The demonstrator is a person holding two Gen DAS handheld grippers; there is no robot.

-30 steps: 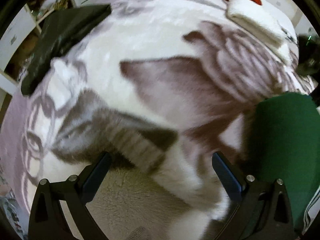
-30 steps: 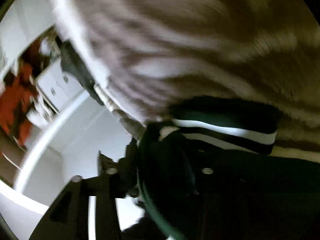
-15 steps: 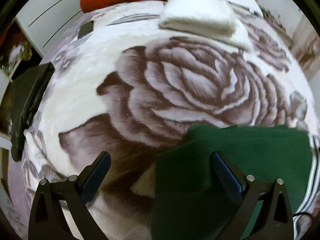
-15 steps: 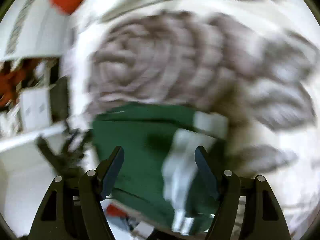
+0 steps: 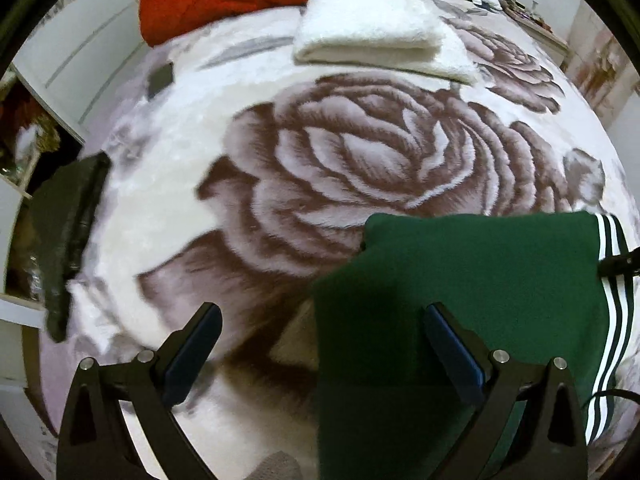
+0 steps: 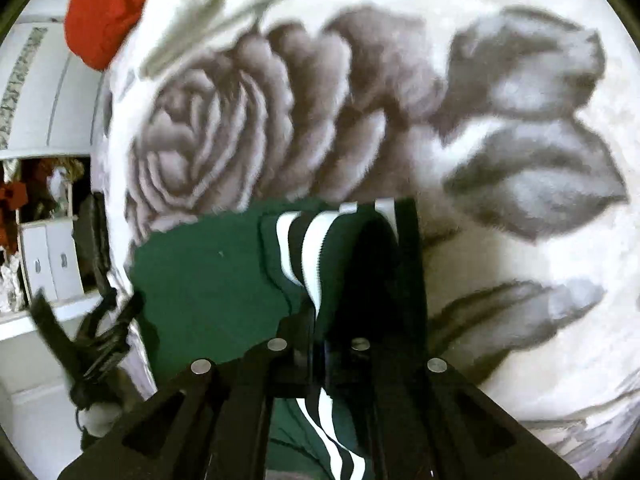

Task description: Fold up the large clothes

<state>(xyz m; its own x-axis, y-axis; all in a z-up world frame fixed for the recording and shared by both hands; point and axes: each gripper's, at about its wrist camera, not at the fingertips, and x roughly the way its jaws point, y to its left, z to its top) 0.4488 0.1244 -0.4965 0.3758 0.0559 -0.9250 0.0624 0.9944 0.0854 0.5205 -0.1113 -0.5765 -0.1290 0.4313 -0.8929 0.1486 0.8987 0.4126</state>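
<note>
A dark green garment (image 5: 472, 280) with 3 white stripes along its edge is lying folded on the rose-patterned blanket (image 5: 352, 152) covering the bed. Its fleecy fabric is resting flat across most of its width, while the striped edge (image 6: 308, 256) is bunching upward, pinched in the right claw (image 6: 318, 320)

Even indoor light falling bright on the blanket (image 5: 168, 184), fisheye bending both views toward dark round corners, motion blur smearing the right wrist view, left view staying sharper, shadow darkening the green garment (image 5: 460, 280) near the camera.
</note>
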